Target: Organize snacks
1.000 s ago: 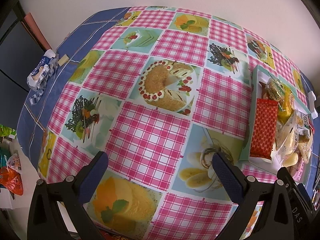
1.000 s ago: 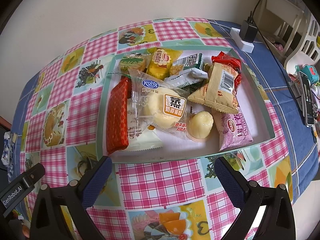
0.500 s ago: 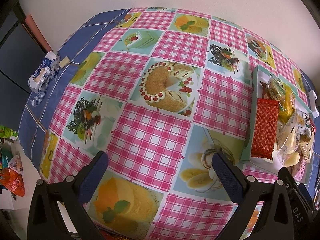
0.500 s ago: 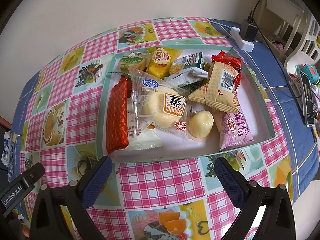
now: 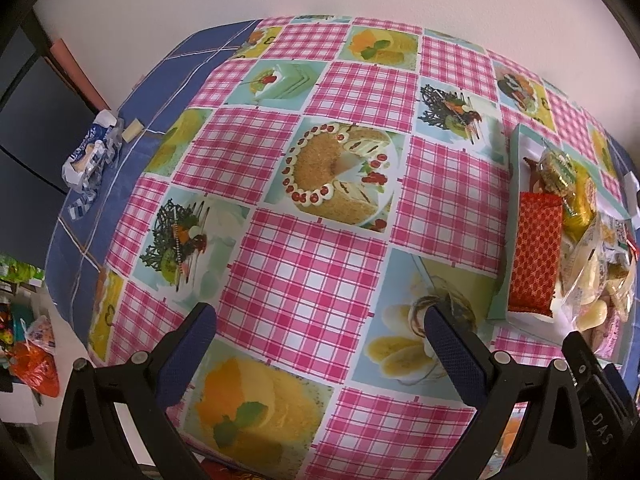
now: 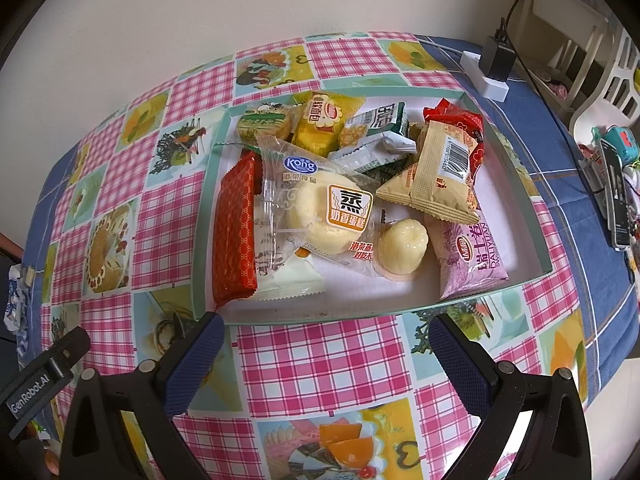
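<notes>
clear bun wrapper [image 6: 320,208]: "kong" is printed on a blue oval; a large "蒸" stands on an orange label.
pink packet [image 6: 472,256]: "daliyuan" is read.
left gripper body [image 6: 36,384]: "genrobot.ai" is marked.
right gripper body [image 5: 600,416]: "das" is seen.

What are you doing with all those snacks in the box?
A person holds a gripper in each hand above a table with a pink checked cloth. The right gripper is open and empty, just in front of a shallow green-rimmed box full of wrapped snacks: a red packet, a steamed cake in a clear bag and a small jelly cup. The left gripper is open too, over bare cloth. Nothing has been picked up yet.
</notes>
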